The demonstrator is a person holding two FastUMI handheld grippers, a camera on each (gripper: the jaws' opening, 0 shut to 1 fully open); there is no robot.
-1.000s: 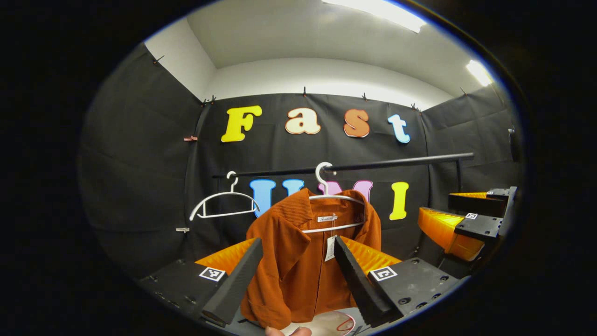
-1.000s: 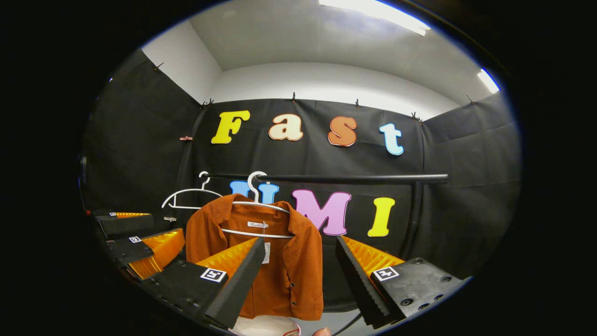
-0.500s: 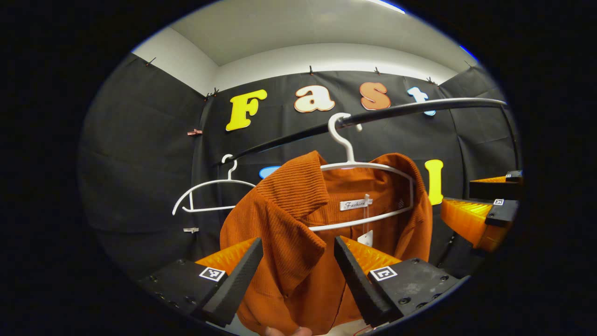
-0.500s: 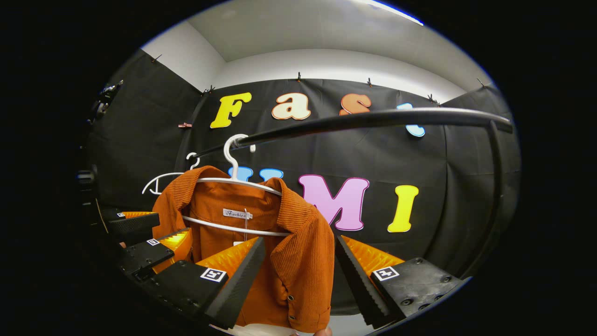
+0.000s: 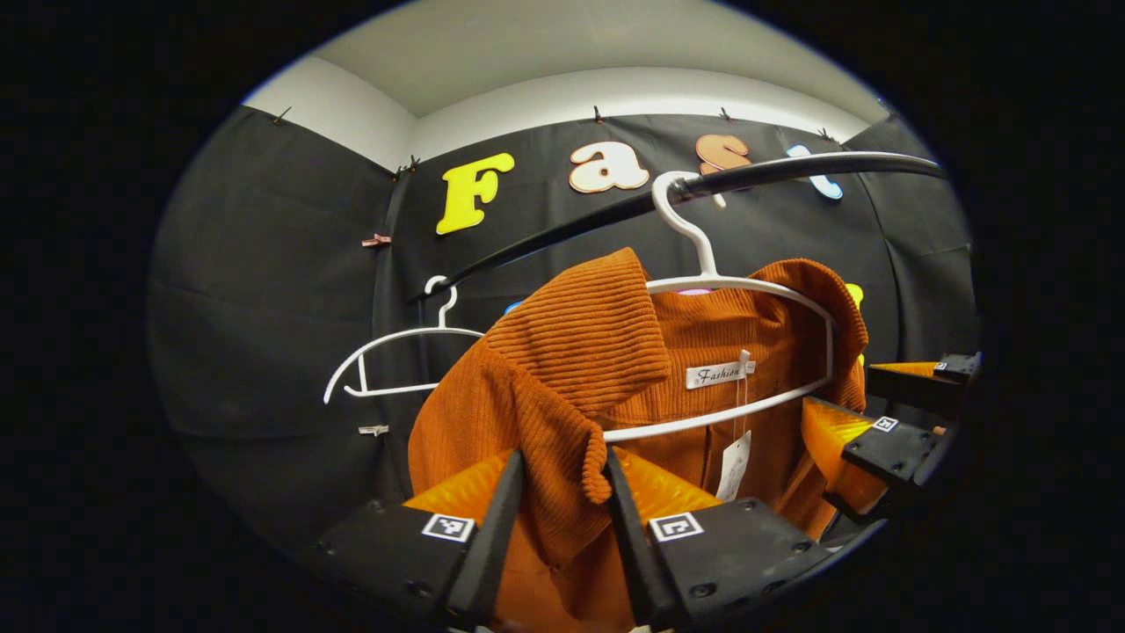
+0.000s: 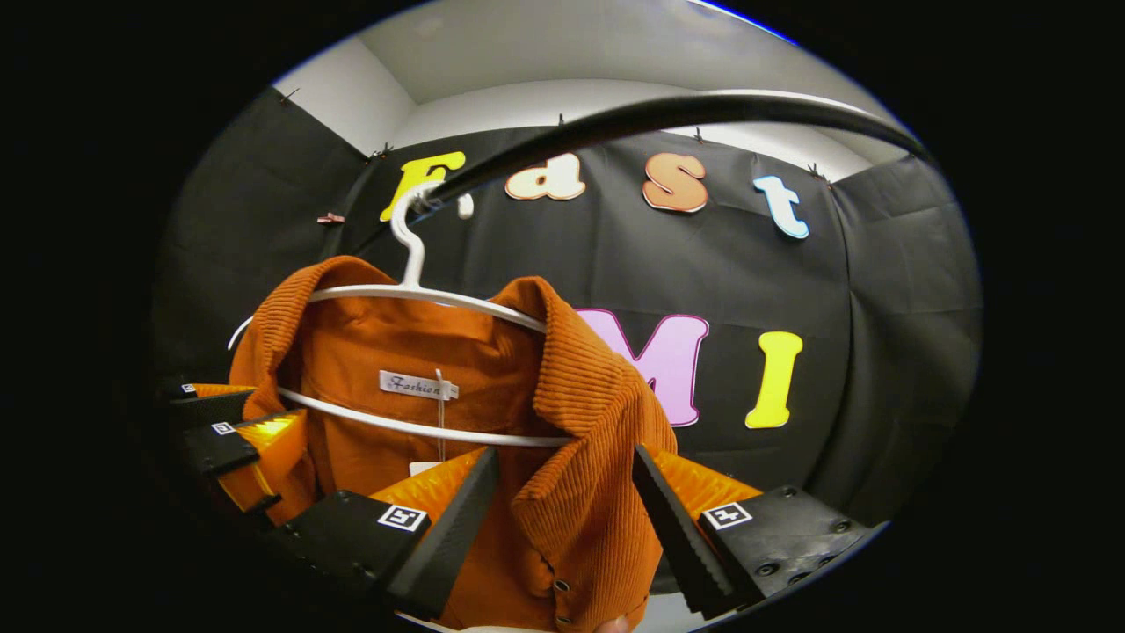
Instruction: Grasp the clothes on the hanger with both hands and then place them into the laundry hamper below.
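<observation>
Left tongs [image 5: 561, 492] pinching orange shirt [image 5: 571, 369] | right tongs [image 6: 564, 505] wide, straddling it

A recording booth: black cloth walls [image 5: 264, 290] pinned up around a clothes rail [image 6: 668, 114].

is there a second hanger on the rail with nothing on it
Yes, in the left gripper view a bare white hanger hangs on the black rail beside the orange jacket.
</observation>
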